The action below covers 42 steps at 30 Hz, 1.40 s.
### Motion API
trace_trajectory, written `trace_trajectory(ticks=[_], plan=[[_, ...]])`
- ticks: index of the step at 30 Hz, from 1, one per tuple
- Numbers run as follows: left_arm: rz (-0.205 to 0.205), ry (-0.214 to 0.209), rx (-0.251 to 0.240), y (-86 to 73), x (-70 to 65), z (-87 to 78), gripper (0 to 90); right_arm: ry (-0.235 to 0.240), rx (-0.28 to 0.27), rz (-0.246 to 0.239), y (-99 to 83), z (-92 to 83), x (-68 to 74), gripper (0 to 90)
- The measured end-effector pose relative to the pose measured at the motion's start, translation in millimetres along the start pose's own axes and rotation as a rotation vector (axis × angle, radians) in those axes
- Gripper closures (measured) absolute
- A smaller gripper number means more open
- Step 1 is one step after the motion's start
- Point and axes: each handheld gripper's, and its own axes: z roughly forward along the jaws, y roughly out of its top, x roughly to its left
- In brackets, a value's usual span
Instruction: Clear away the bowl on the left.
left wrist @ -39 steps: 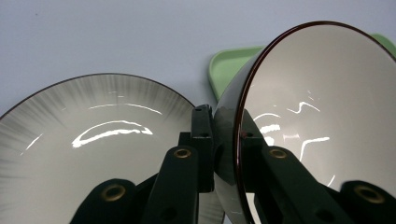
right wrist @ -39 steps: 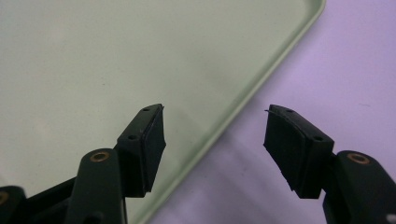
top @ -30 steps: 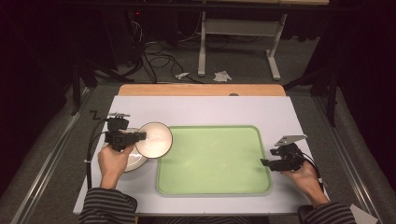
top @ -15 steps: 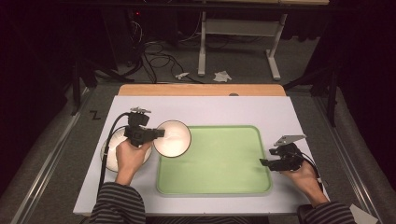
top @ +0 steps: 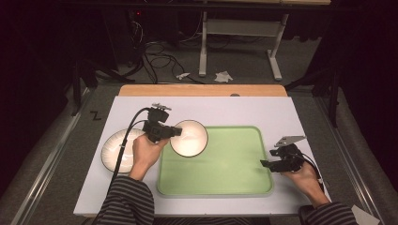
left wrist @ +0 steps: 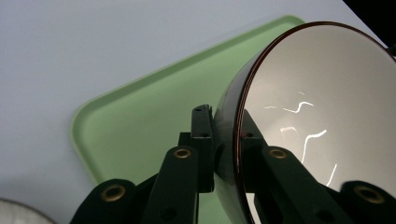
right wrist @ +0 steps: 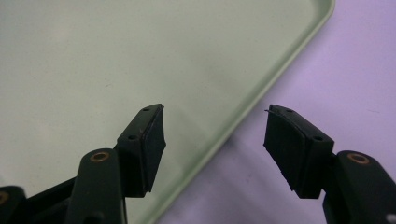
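The bowl [top: 189, 138] hangs empty over the green tray's [top: 234, 187] left edge, its rim pinched in your left fingers [left wrist: 203, 140]; your right fingers [right wrist: 149, 140] stand apart, holding nothing.

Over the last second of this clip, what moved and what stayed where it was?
The left gripper, shut on the rim of the white round bowl, carried it rightward off the white plate to the green plastic tray's left edge. The plate, the tray and the right gripper, jaws open at the tray's right rim, stayed put.
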Motion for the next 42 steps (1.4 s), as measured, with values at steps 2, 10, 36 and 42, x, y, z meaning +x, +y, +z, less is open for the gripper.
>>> trace_trajectory(ticks=[2, 10, 36, 42], plan=[[0.01, -0.009, 0.015, -3.6, -4.3, 4.6, 82.4, 0.001, -0.003, 0.0, 0.0, 0.0, 1.0, 39.6], [0.011, -0.04, 0.08, -18.8, -14.9, 24.1, 82.4, -0.009, 0.0, -0.005, 0.1, -0.3, 1.9, 39.5], [0.006, 0.002, 0.136, -44.0, -15.9, 68.5, 82.3, -0.003, -0.011, -0.007, 1.2, -0.7, 2.2, 39.6], [0.001, 0.018, 0.125, -46.3, -14.7, 77.4, 82.3, -0.002, -0.005, -0.009, 1.4, -0.1, 1.7, 39.5]])
